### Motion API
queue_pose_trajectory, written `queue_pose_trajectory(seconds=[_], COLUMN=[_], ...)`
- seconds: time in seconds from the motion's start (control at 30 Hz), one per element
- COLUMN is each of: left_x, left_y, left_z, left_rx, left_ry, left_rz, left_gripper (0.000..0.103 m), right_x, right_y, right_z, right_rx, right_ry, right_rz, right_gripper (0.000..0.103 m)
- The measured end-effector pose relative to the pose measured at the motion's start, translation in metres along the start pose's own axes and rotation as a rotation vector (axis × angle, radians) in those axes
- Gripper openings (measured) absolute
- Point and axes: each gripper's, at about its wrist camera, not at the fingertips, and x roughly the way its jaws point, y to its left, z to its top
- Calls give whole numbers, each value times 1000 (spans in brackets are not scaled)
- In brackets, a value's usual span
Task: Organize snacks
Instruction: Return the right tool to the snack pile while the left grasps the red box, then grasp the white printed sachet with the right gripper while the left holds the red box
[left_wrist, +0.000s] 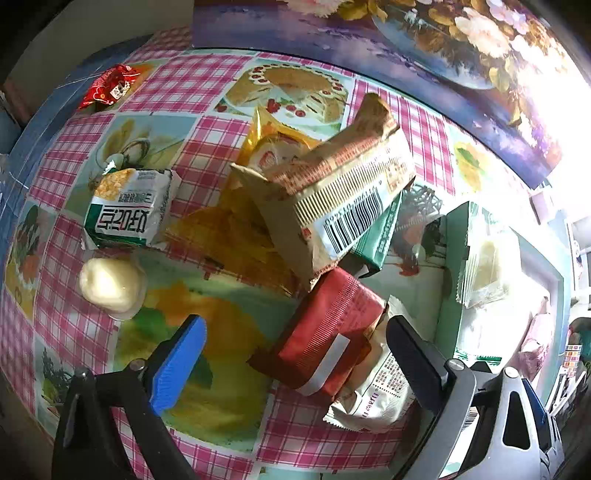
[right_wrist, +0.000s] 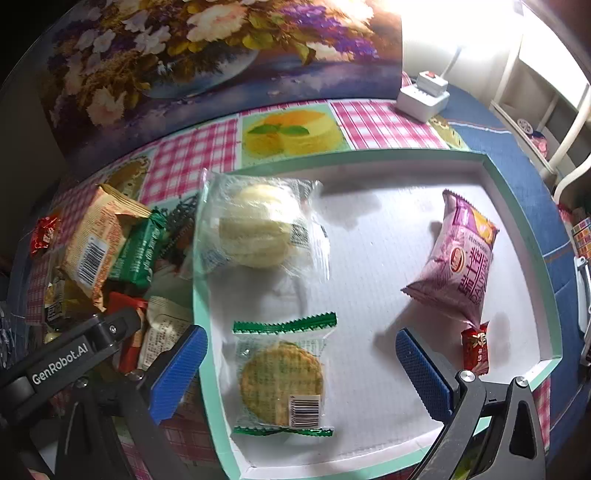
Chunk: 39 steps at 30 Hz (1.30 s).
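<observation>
From my left wrist view, my left hand-held gripper (left_wrist: 295, 363) stands wide with nothing between its ribbed blue pads, hovering over a glossy oilcloth-covered bench (left_wrist: 192, 81) printed with pink gingham and cake pictures. Directly ahead lies a heap of crinkled foil snack packets: a flat red pack (left_wrist: 325, 332) nearest, a long tan pack with a barcode (left_wrist: 332, 192) propped tilted across the top, a green pack (left_wrist: 376, 236) beneath it. Apart to the left sit a white-and-green pillow pack (left_wrist: 129, 206), a round cream bun in clear film (left_wrist: 110, 288), and, farther off, a small red wrapper (left_wrist: 109, 86). From my right wrist view, my right hand-held gripper (right_wrist: 301, 363) is likewise spread wide and empty above a rectangular white tray with a mint rim (right_wrist: 524, 206). Inside lie a clear-wrapped bun (right_wrist: 258, 225) overlapping the left rim, a round cracker in green-edged film (right_wrist: 282, 376), a puffy purple packet (right_wrist: 458, 258), and a small red candy (right_wrist: 475, 347) touching it.
</observation>
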Motion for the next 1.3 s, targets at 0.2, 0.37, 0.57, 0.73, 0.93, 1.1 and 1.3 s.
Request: queue_pose_trajectory(seconds=[0.2, 0.37, 0.57, 0.73, 0.93, 1.1, 1.3], left_x=[3, 2, -2, -5, -9, -11, -6], left_y=[-9, 1, 28, 46, 63, 86, 102], left_z=[-6, -7, -9, -11, -11, -14, -8], left_rx=[11, -25, -137, -208, -261, -288, -316], left_ry=[5, 14, 23, 23, 25, 27, 29], left_rz=[-3, -2, 35, 55, 47, 38, 30], left_gripper=[50, 47, 46, 46, 46, 46, 46], right_x=[0, -4, -7, -9, -10, -12, -12], right_y=[4, 14, 36, 58, 74, 80, 87], right_z=[-2, -3, -8, -13, -17, -18, -20], right_rx=[-7, -23, -72, -137, -188, -206, -248], right_ry=[-3, -15, -24, -37, -32, -32, -27], right_rz=[7, 55, 159, 203, 254, 256, 255], right_gripper=[103, 103, 103, 87, 61, 54, 53])
